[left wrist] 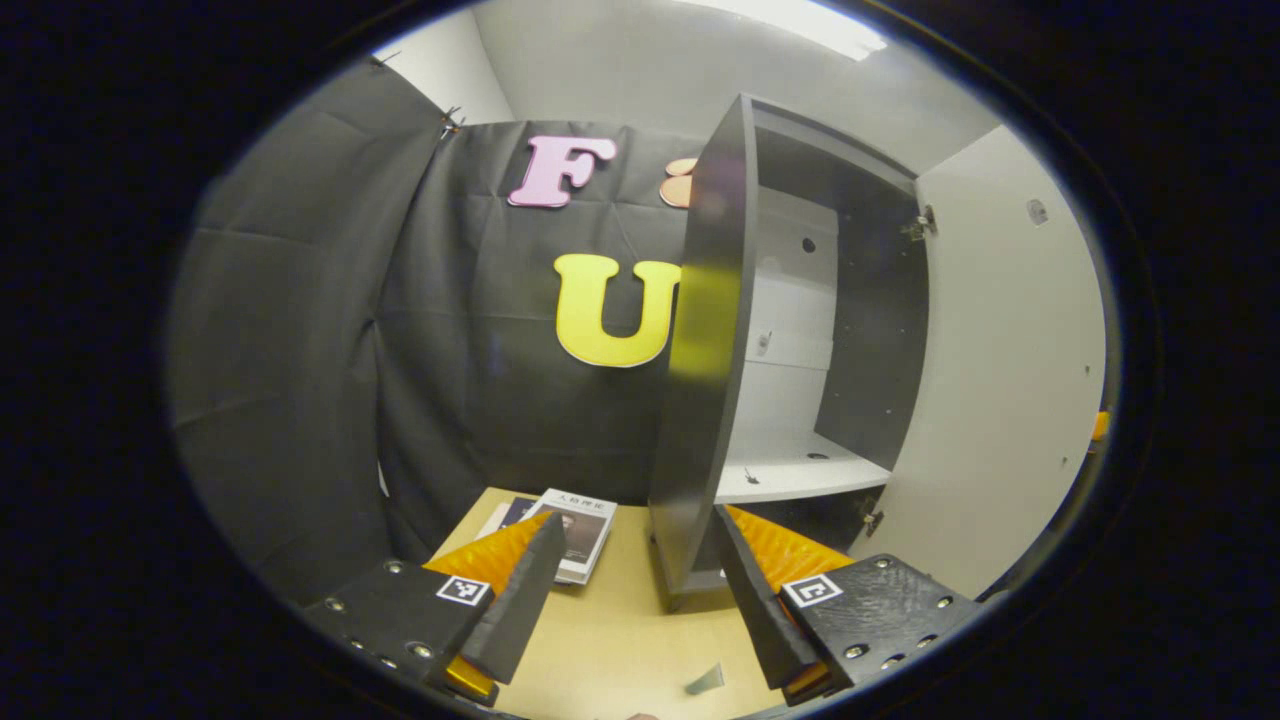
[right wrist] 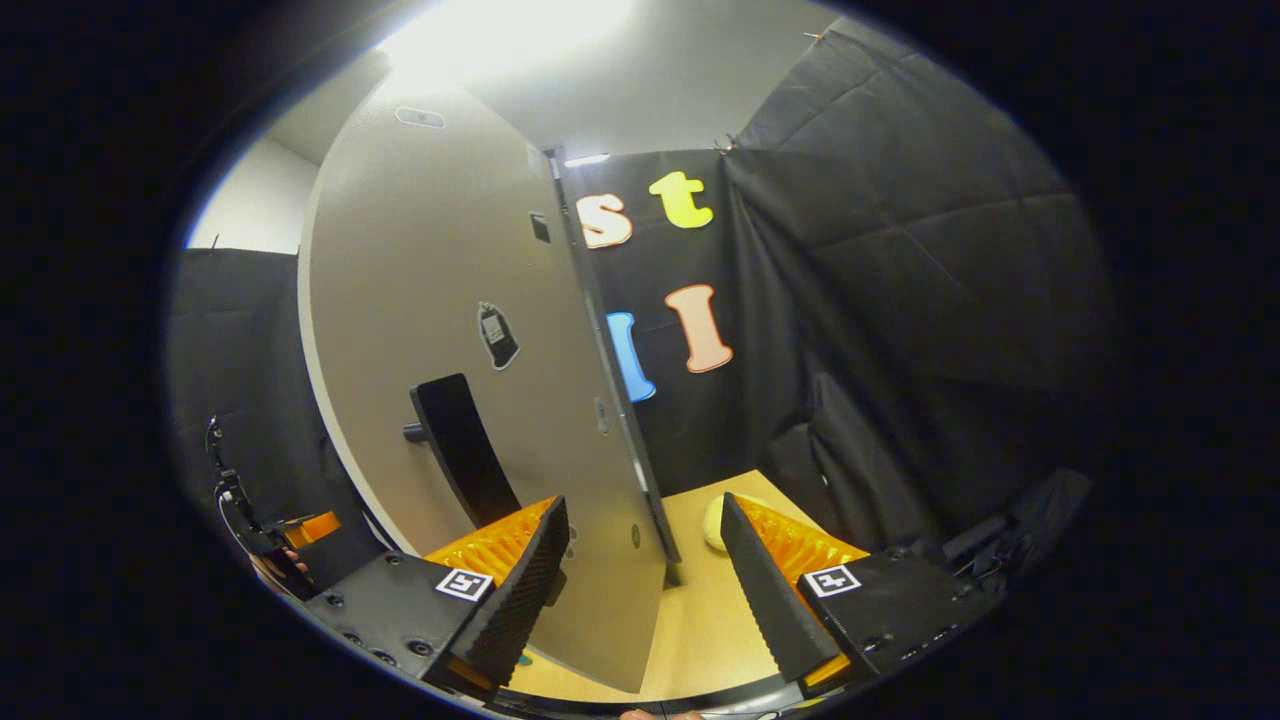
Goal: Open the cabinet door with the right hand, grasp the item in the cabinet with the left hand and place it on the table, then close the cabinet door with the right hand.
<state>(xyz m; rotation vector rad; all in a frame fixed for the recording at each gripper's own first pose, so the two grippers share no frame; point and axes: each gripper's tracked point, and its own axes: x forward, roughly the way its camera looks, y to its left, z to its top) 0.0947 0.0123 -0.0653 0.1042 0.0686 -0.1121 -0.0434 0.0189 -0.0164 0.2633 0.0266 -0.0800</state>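
Left gripper [left wrist: 632, 590] wide open, holding nothing, low over table [left wrist: 610, 640] facing open cabinet [left wrist: 790, 350]; book [left wrist: 580, 530] already out, flat on table just beside cabinet; right gripper [right wrist: 640, 580] open too, astride edge of cabinet door [right wrist: 470, 330], handle [right wrist: 460, 450] close by; closing door still left, likely.

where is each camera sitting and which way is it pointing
left gripper view: rides the left gripper, low over the table, facing the open cabinet with its bare shelf and a booklet lying on the table; its own two fingers show, spread apart.
right gripper view: rides the right gripper, facing the outer face of the cabinet door and its handle; its own fingers are spread either side of the door's edge, not pressing on it.
shared: the swung-open door, also seen at, and the table.
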